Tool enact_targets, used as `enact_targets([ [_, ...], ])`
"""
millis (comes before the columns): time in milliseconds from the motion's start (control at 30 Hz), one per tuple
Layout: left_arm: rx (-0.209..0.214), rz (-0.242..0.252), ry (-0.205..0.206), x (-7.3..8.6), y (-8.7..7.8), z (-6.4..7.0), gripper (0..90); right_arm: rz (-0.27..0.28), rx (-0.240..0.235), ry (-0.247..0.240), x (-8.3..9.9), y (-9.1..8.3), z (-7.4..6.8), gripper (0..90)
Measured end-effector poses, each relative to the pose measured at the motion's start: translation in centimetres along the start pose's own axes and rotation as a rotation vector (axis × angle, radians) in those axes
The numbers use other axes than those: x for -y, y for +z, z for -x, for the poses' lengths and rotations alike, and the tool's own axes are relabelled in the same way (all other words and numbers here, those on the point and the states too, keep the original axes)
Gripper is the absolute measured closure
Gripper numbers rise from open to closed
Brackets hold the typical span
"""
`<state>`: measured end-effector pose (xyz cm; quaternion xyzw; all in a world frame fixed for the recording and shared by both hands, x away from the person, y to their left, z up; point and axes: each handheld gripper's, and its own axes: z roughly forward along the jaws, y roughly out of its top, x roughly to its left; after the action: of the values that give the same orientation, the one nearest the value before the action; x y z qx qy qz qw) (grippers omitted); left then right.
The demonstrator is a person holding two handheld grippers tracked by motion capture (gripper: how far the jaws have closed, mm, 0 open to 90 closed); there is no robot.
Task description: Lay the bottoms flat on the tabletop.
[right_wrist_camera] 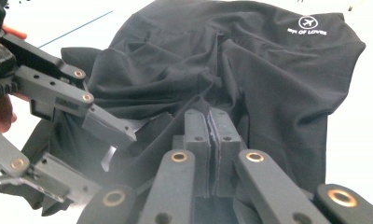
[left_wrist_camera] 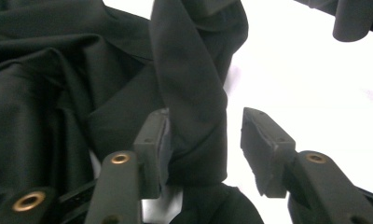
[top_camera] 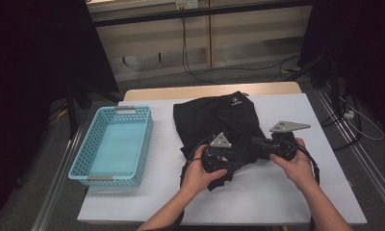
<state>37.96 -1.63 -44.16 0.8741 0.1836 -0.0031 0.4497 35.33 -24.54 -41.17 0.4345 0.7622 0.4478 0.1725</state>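
A crumpled black garment (top_camera: 214,115) with a small white logo (right_wrist_camera: 308,22) lies in the middle of the white table (top_camera: 277,192). My left gripper (top_camera: 231,156) is at its near edge, open, with a twisted fold of the cloth (left_wrist_camera: 194,93) standing between the jaws and resting against the left one. My right gripper (top_camera: 258,144) comes in from the right and is shut on a pinch of the same garment (right_wrist_camera: 268,70), which rises to its jaw tips (right_wrist_camera: 210,116). In the right gripper view the left gripper (right_wrist_camera: 112,161) stands open close by on the left.
A turquoise perforated basket (top_camera: 114,144) sits on the left part of the table, with nothing in it. Bare white tabletop lies in front of and to the right of the garment. Beyond the far edge are the floor, cables and dark stands.
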Motion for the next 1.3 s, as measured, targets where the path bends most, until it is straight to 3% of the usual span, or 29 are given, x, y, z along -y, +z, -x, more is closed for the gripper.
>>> enact_targets([
  [100, 0.010, -0.023, 0.011, 0.1, 0.3, 0.1, 67.2, -0.007, 0.007, 0.000, 0.2, 0.1, 0.1, 87.8],
  [167, 0.026, -0.041, -0.017, 0.3, 0.4, 0.0, 76.0, -0.010, 0.008, 0.002, 0.3, 0.1, 0.1, 87.7],
  [267, 0.028, -0.066, -0.011, 0.5, 0.4, -0.1, 87.0, -0.015, 0.010, -0.003, 0.4, 0.0, 0.1, 87.6],
  [367, 0.031, -0.068, -0.016, 0.5, -0.2, -0.2, 88.0, -0.019, 0.013, -0.007, 0.5, -0.1, 0.0, 87.5],
  [600, 0.034, -0.005, -0.052, 0.3, -3.0, -0.9, 89.0, -0.008, 0.022, 0.004, 0.6, -0.7, 0.4, 87.2],
  [900, 0.018, 0.081, -0.125, 0.6, -6.6, -3.1, 89.0, -0.014, 0.042, 0.000, 0.5, -0.1, 0.5, 86.4],
  [1100, 0.009, 0.093, -0.141, 0.7, -7.1, -3.8, 89.0, -0.085, 0.068, -0.033, 0.9, 1.2, 0.2, 85.2],
  [1167, 0.007, 0.092, -0.144, 0.8, -7.0, -3.9, 88.9, -0.084, 0.086, -0.015, 1.1, 1.1, 0.3, 81.2],
  [1233, 0.002, 0.087, -0.154, 0.9, -7.0, -4.1, 88.8, -0.088, 0.113, -0.027, 1.3, 0.7, 0.4, 79.9],
  [1300, 0.004, 0.092, -0.164, 1.0, -6.9, -4.2, 88.8, -0.065, 0.097, 0.003, 1.6, 0.1, 0.4, 78.8],
])
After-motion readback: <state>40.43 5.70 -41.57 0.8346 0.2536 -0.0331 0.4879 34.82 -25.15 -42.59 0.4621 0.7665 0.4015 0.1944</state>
